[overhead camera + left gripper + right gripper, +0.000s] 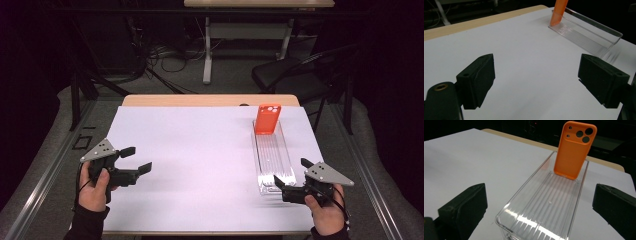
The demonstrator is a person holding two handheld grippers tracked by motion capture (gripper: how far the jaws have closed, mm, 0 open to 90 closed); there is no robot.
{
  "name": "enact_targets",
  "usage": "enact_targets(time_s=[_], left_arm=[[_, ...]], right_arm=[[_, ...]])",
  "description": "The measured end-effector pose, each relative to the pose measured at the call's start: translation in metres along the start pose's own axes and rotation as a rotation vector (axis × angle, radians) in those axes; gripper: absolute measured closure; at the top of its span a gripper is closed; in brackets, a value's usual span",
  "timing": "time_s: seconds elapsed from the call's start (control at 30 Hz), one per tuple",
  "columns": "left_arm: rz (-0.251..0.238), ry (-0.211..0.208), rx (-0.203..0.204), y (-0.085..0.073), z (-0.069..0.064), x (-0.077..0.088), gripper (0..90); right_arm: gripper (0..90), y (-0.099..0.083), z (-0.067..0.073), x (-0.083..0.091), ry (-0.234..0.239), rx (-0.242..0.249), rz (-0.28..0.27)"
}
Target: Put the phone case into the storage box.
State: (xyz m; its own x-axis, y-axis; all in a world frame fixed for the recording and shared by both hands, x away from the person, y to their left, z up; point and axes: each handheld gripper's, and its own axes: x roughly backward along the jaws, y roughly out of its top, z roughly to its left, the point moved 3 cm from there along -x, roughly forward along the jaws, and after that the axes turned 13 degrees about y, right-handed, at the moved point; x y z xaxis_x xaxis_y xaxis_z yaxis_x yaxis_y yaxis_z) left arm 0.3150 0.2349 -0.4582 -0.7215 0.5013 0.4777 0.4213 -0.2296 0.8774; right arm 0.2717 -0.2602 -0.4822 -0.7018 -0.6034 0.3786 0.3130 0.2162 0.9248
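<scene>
Standing upright at the far end of a clear ribbed tray (541,207), the orange phone case (574,150) leans against the tray's far wall (camera cut-outs at the top). The tray lies lengthwise on the right side of the white-covered table (200,165). The right gripper (292,176) sits just beside the tray's near end, jaws spread apart with nothing between them. The left gripper (136,159) is well apart from the tray, near the table's left edge, jaws likewise spread and empty.

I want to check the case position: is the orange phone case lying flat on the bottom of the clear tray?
No, the orange phone case stands upright, leaning at the far end of the clear tray.
</scene>
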Motion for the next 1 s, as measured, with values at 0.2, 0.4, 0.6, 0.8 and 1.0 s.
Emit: enact_targets(time_s=[0.2,0.4,0.6,0.8,1.0], left_arm=[[-0.005,0.011,0.01,-0.005,0.004,-0.003,14.3],[-0.007,0.016,0.023,-0.009,0.008,-0.004,14.3],[-0.004,0.03,0.033,-0.014,0.013,-0.005,14.3],[-0.008,0.034,0.036,-0.017,0.015,-0.006,14.3],[-0.002,0.036,0.036,-0.02,0.016,-0.008,14.3]], right_arm=[[0.0,-0.007,-0.001,0.0,-0.015,0.004,0.0],[0.0,-0.015,-0.002,-0.003,-0.015,0.009,0.016],[0.0,-0.021,-0.007,-0.001,-0.011,-0.028,-0.003],[0.0,-0.025,-0.01,0.001,-0.012,-0.038,-0.028],[0.0,-0.03,-0.009,-0.003,-0.011,-0.022,-0.038]])
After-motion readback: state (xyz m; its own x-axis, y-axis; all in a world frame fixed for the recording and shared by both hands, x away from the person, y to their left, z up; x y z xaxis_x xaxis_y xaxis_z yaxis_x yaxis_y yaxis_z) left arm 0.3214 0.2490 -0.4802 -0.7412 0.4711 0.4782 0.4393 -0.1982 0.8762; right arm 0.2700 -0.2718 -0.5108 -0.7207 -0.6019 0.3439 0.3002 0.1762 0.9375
